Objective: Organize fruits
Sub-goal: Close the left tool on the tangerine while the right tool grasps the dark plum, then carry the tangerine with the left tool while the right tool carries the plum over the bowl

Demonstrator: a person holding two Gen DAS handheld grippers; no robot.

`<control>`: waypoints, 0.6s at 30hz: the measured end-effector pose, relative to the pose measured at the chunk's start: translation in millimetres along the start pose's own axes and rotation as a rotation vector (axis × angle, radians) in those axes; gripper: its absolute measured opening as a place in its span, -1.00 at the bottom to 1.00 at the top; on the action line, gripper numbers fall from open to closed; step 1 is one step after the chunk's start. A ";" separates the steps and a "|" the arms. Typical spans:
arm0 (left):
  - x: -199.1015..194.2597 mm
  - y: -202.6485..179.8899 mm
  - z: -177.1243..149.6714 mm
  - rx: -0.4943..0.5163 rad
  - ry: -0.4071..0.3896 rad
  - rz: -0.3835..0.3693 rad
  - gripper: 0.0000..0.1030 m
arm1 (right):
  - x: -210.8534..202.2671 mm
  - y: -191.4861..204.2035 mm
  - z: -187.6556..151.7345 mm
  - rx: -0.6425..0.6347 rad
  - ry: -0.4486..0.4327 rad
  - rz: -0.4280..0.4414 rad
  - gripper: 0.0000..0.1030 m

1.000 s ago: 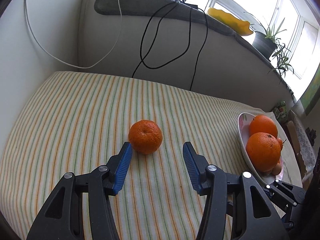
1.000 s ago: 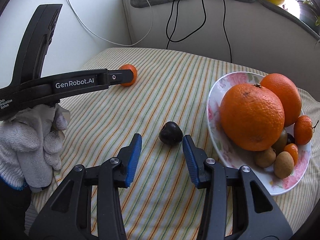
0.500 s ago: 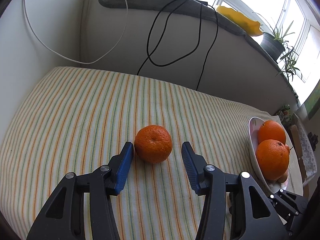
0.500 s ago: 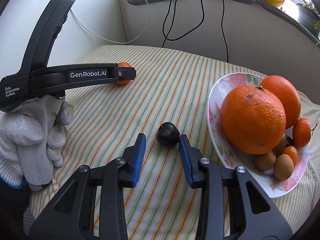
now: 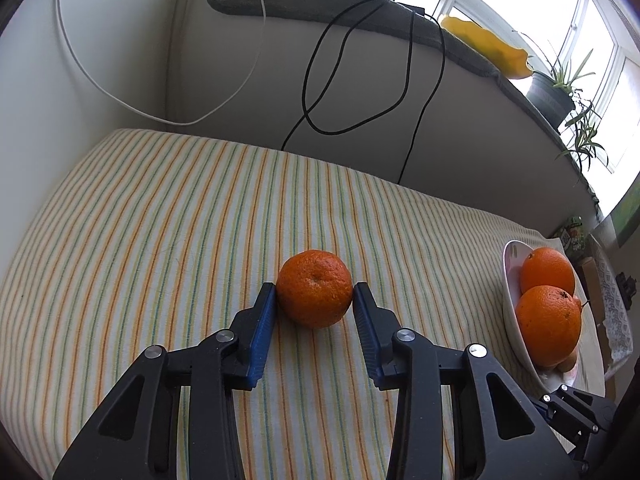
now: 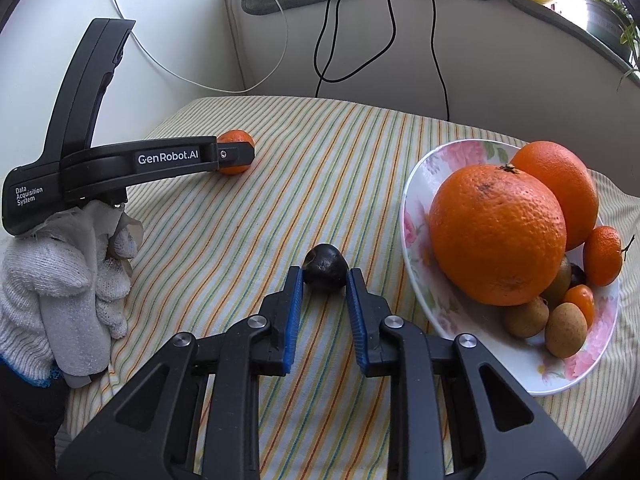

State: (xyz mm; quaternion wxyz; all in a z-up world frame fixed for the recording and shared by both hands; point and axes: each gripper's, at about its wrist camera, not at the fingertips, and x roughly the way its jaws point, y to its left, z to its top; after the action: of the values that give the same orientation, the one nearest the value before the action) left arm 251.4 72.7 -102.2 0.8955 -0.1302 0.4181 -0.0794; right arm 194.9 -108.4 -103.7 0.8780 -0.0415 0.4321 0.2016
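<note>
On the striped cloth lies a tangerine, and my left gripper has its jaws closing on it, both blue pads touching its sides. From the right wrist view the same gripper reaches in from the left, covering part of that tangerine. A small dark fruit rests on the cloth, with my right gripper shut on it. The flowered plate to the right holds two big oranges, a small tangerine and several little brown and orange fruits.
A white-gloved hand holds the left gripper at the left edge. Black and white cables hang down the wall behind the table. The plate sits near the table's right edge. A sill with potted plants runs above.
Both grippers closed in. The left pads came up against the tangerine's sides, and the right pads closed onto the dark fruit. Neither fruit has moved.
</note>
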 end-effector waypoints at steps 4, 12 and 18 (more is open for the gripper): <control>-3.3 -1.1 0.1 -0.001 -0.011 0.002 -0.28 | -3.3 -1.2 -0.1 0.003 -0.016 0.012 -0.56; -20.6 -9.6 -6.7 0.020 -0.043 0.011 -0.28 | -10.8 -2.6 -2.3 0.004 -0.042 0.037 -0.56; -41.7 -20.0 -15.3 0.033 -0.070 0.010 -0.28 | -23.7 -1.4 -7.7 0.011 -0.061 0.067 -0.56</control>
State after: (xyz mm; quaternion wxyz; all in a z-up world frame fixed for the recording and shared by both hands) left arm 212.4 61.6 -75.3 0.9120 -0.1161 0.3857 -0.0773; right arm 176.8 -119.2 -90.3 0.8838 -0.0160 0.4073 0.2299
